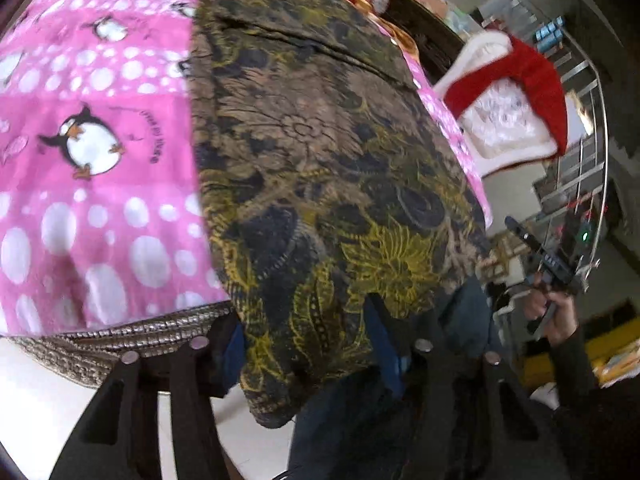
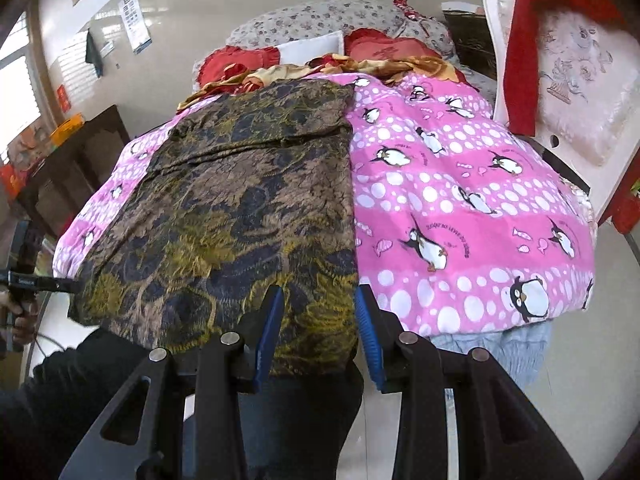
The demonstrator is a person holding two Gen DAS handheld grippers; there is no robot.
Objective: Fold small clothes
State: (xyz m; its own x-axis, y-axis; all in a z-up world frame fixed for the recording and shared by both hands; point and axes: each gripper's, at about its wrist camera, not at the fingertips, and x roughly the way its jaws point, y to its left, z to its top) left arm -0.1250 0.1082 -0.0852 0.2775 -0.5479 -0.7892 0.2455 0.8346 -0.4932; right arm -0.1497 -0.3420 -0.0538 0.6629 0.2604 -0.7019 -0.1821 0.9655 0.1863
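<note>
Patterned brown, navy and yellow-green thin fabric garment (image 2: pixel 248 208): lies spread on the left half of a pink fleece blanket printed with penguins and white dots (image 2: pixel 460 208), near hem hanging over the bed's front edge, a crease across the far end.

Left gripper (image 1: pixel 304 340): black, blue-padded tongs set on either side of the hanging hem. In the left wrist view the cloth drapes between them and hides the pads, so whether they pinch it cannot be told. In the right wrist view it shows only as a dark tip at the garment's left corner.

Right gripper (image 2: pixel 318 316): fingers clearly apart, the garment's right near corner between them, not clamped.

Surroundings, right side: white chair (image 2: pixel 560 92) with a red cloth (image 2: pixel 520 52) over its back; red cushions (image 2: pixel 384 46) at the bed's head.

Risks, by judgement: thin, slippery-looking cloth may slide from a shallow bite; a deep bite could catch the fleece blanket below and lift it too; uneven holds at the two corners would skew the fold; the overhanging hem could drag the garment floorward.
</note>
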